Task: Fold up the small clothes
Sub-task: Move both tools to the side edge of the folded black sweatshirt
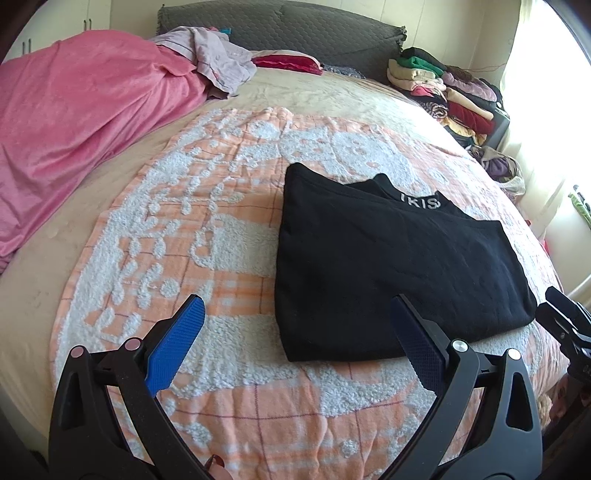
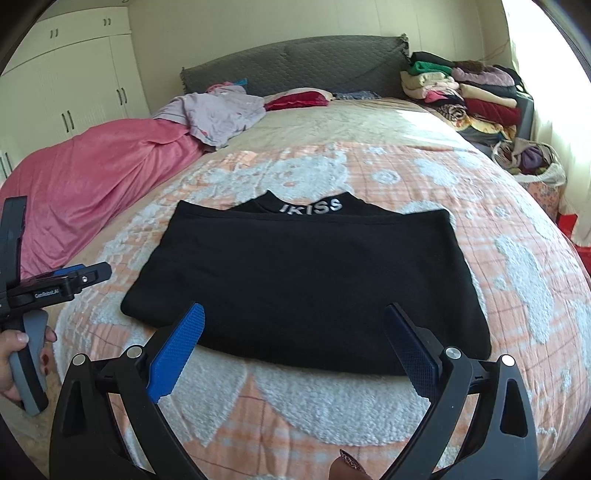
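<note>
A black top (image 1: 388, 266) lies folded into a flat rectangle on the orange-and-white blanket (image 1: 207, 229), its collar with white letters at the far side. My left gripper (image 1: 295, 306) hovers open above the top's near left corner, nothing between its blue pads. In the right wrist view the same black top (image 2: 306, 280) fills the middle, and my right gripper (image 2: 293, 314) stands open over its near edge, holding nothing. The left gripper's body (image 2: 55, 284) and the hand on its grey handle show at that view's left edge.
A pink blanket (image 1: 74, 122) is heaped along the bed's left side, with a lilac garment (image 1: 218, 59) and a red pillow (image 1: 288, 61) near the grey headboard (image 1: 280, 29). Stacks of folded clothes (image 1: 450, 92) and a bag of clothes (image 2: 532, 158) stand at the right. White wardrobes (image 2: 74, 81) line the left wall.
</note>
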Demonstrator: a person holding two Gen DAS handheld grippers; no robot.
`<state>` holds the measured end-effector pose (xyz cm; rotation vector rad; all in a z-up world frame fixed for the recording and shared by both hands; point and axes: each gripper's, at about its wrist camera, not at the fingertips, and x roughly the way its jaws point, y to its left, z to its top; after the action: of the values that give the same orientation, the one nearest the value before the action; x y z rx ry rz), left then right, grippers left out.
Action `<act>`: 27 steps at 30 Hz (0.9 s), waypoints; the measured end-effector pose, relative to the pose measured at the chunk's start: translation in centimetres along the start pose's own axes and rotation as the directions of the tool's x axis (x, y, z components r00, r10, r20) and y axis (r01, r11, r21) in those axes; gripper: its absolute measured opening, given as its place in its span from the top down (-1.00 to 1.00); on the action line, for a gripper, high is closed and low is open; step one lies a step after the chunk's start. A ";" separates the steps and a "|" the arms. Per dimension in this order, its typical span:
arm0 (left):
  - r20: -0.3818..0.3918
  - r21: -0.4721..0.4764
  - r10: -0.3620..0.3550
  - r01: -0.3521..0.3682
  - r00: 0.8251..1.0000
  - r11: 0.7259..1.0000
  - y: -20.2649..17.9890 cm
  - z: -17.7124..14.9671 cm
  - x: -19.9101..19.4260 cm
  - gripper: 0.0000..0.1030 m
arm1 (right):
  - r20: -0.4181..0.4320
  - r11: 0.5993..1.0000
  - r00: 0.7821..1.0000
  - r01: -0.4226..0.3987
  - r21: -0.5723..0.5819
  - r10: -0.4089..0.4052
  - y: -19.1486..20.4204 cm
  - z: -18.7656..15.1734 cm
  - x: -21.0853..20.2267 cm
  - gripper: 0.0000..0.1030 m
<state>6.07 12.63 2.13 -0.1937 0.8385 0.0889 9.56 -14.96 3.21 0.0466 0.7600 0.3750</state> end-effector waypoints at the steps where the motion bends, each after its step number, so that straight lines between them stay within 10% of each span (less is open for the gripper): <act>1: 0.001 -0.002 0.003 -0.003 1.000 1.000 0.2 0.1 0.0 -0.81 | -0.001 1.000 1.000 -0.006 -0.006 0.006 0.4 0.2 0.2 -0.88; 27: 0.020 -0.044 0.080 -0.079 0.997 0.996 4.3 4.1 2.3 -0.81 | -0.077 0.973 0.989 -0.141 -0.184 0.128 9.3 1.2 5.3 -0.88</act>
<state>9.97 17.73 2.52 -0.2000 0.8234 0.1838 10.94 -4.30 2.14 -0.0932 0.7845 0.5788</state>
